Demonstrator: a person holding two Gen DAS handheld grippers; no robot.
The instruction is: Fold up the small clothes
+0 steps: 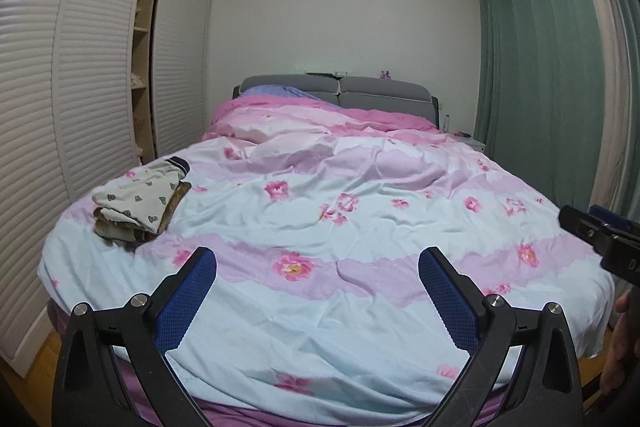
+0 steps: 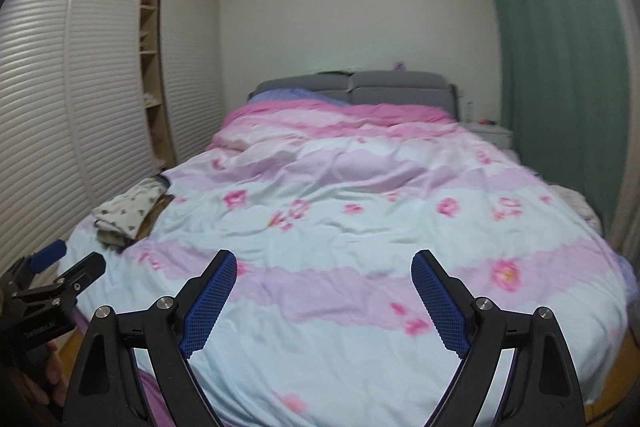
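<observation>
Left gripper [image 1: 318, 263]: jaws spread wide, nothing between them, only quilt [image 1: 360, 227] beneath. Right gripper [image 2: 324, 267]: jaws likewise wide apart, empty.

Stack of small clothes [image 1: 138, 205] sits left of centre in left wrist view, near bed's left edge; same stack at mid-left in right wrist view [image 2: 128, 211]. Well apart from both grippers.

Top piece: pale fabric, small dark heart print, dark waistband at far end. Brownish garments underneath.

Handling, judged: light, limp, thin cloth; no breakage risk. Stack likely to slide or splay if nudged. Best hold: pinch hem or waistband edge, both corners, lift one layer only.
</observation>
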